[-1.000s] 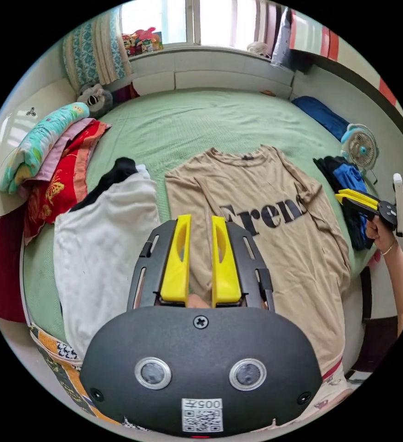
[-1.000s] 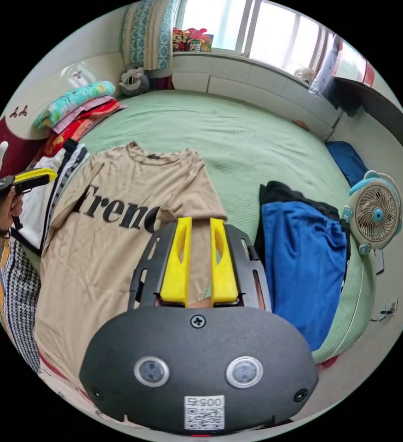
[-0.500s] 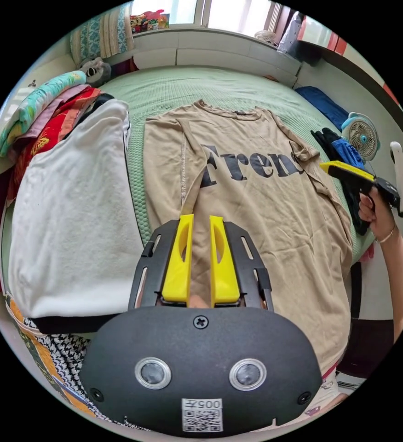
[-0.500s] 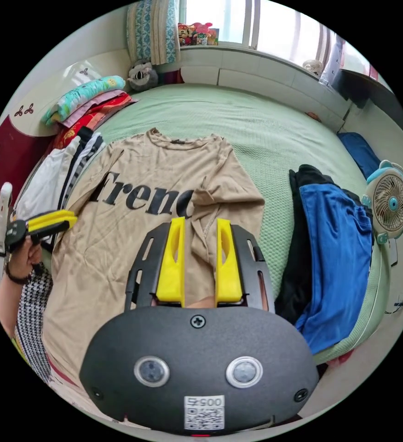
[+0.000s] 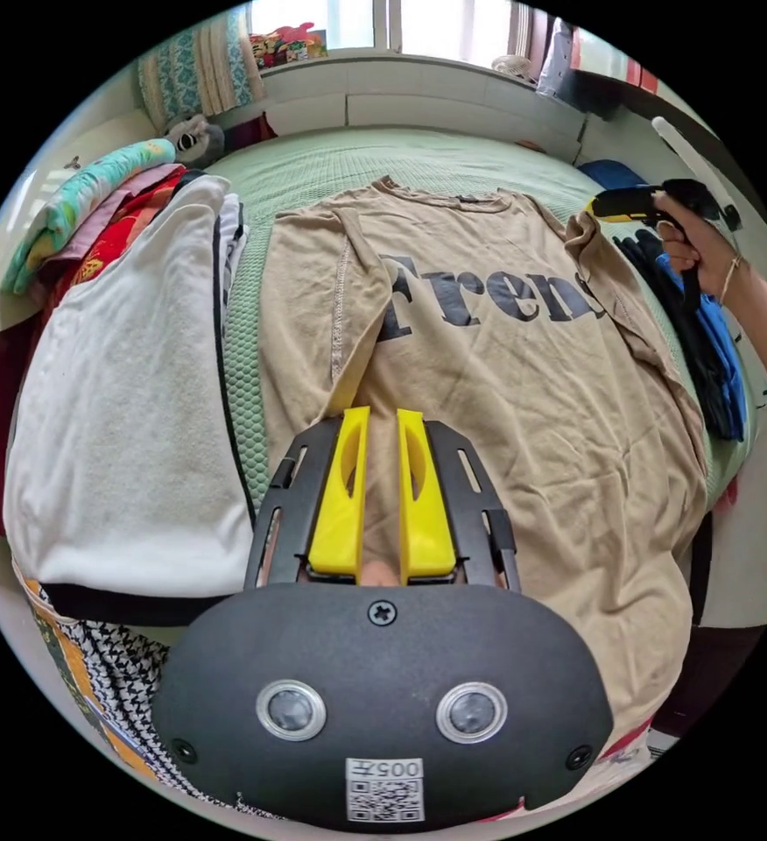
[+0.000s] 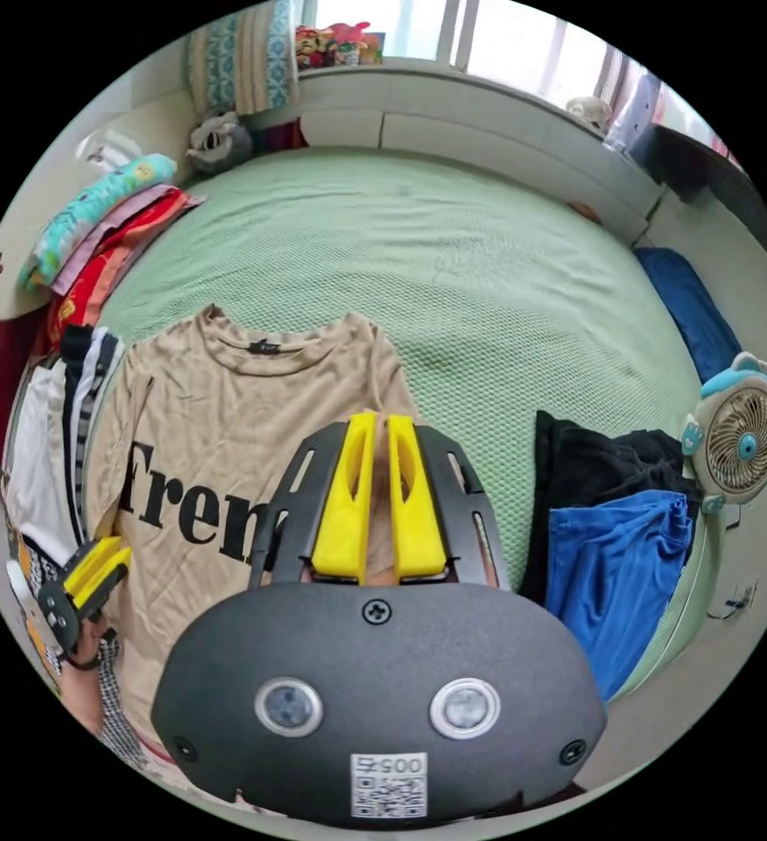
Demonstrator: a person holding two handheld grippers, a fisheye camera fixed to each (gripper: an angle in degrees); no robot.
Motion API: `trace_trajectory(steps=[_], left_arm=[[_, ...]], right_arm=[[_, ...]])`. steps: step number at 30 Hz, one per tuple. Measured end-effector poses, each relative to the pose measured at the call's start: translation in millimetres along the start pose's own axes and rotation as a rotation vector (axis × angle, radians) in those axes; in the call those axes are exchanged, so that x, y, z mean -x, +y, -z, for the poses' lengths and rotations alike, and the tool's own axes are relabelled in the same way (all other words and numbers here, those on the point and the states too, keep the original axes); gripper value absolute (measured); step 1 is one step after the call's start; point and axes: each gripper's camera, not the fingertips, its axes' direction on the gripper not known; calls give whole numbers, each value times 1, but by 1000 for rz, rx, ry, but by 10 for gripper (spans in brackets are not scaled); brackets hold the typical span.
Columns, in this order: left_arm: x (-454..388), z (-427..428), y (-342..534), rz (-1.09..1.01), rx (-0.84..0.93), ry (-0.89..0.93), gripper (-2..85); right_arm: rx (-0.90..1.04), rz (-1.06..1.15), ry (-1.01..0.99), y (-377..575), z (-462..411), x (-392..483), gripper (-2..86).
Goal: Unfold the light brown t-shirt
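The light brown t-shirt (image 5: 506,394) with black lettering lies face up on the green bed cover (image 6: 453,254). Its left sleeve (image 5: 340,289) is folded in over the chest. My left gripper (image 5: 383,416) hovers at that sleeve's tip, jaws a narrow gap apart with tan cloth showing between them. In the right gripper view the same gripper (image 6: 108,556) rests by the shirt's (image 6: 200,420) edge. My right gripper (image 6: 382,420) is shut on the right sleeve. In the left gripper view a hand holds that gripper (image 5: 598,208) with the sleeve (image 5: 580,236) lifted at its tip.
A folded white garment (image 5: 130,420) lies left of the shirt, with stacked bedding (image 5: 94,201) behind it. Blue and black clothes (image 6: 611,561) lie to the right, beside a small fan (image 6: 738,438). A checkered cloth (image 5: 112,674) hangs at the near edge.
My right gripper's jaws have closed on the right sleeve and raised it. My left gripper has come in lower over the shirt, close to the folded left sleeve.
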Motion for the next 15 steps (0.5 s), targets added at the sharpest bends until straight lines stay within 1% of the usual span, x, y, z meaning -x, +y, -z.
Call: trace_trajectory(steps=[2, 3, 5, 10, 15], left_arm=[[2, -3, 2, 8, 5, 22, 66], [3, -5, 3, 3, 9, 31, 66], [2, -8, 4, -3, 18, 31, 66], [-6, -14, 7, -23, 42, -1, 66], [-13, -21, 15, -33, 31, -26, 66]], right_arm=[[-35, -35, 1, 3, 9, -5, 32], [-86, -38, -21, 10, 19, -6, 39], [-140, -11, -58, 25, 34, -6, 59], [-110, 101, -68, 86, 50, 3, 111], [-58, 151, -43, 145, 28, 24, 131]])
